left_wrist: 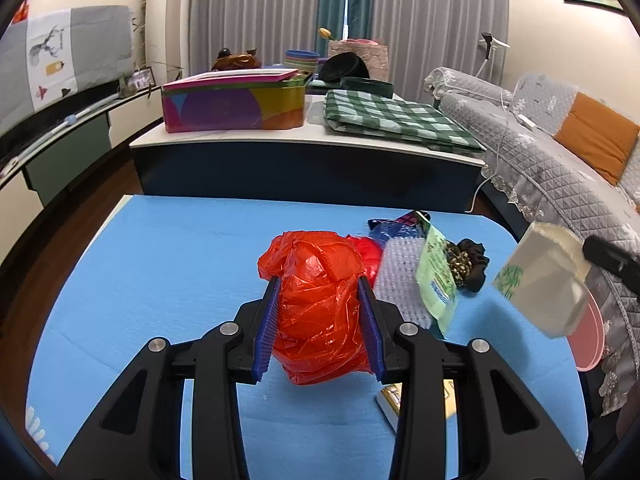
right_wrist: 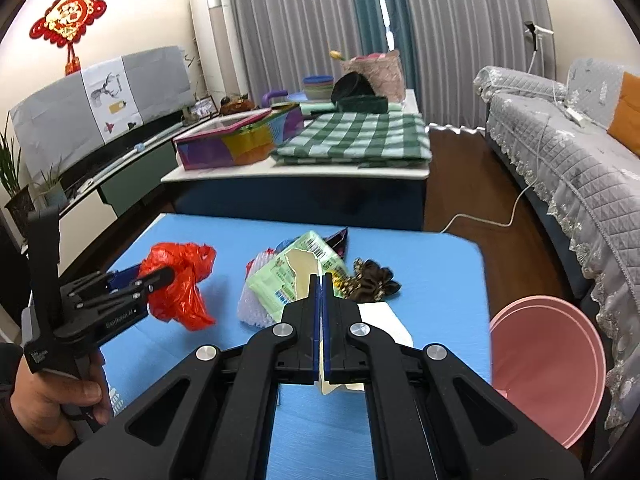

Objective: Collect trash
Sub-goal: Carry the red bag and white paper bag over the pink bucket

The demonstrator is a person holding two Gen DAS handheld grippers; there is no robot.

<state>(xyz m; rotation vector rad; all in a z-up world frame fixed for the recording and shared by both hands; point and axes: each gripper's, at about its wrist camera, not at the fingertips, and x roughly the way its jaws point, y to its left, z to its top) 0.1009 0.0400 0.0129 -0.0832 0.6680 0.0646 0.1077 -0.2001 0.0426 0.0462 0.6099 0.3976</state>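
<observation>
Left tongs (left_wrist: pixel 318 300) clamp red bag (left_wrist: pixel 320 304); right tongs (right_wrist: pixel 322 280) pinch paper box (left_wrist: pixel 540 280).

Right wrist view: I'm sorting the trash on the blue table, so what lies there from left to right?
Red plastic bag → white foam net → green packet → brown scrunchie → pink bin beside the table.

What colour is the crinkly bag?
Red-orange plastic bag, clearest in the left wrist view.
</observation>
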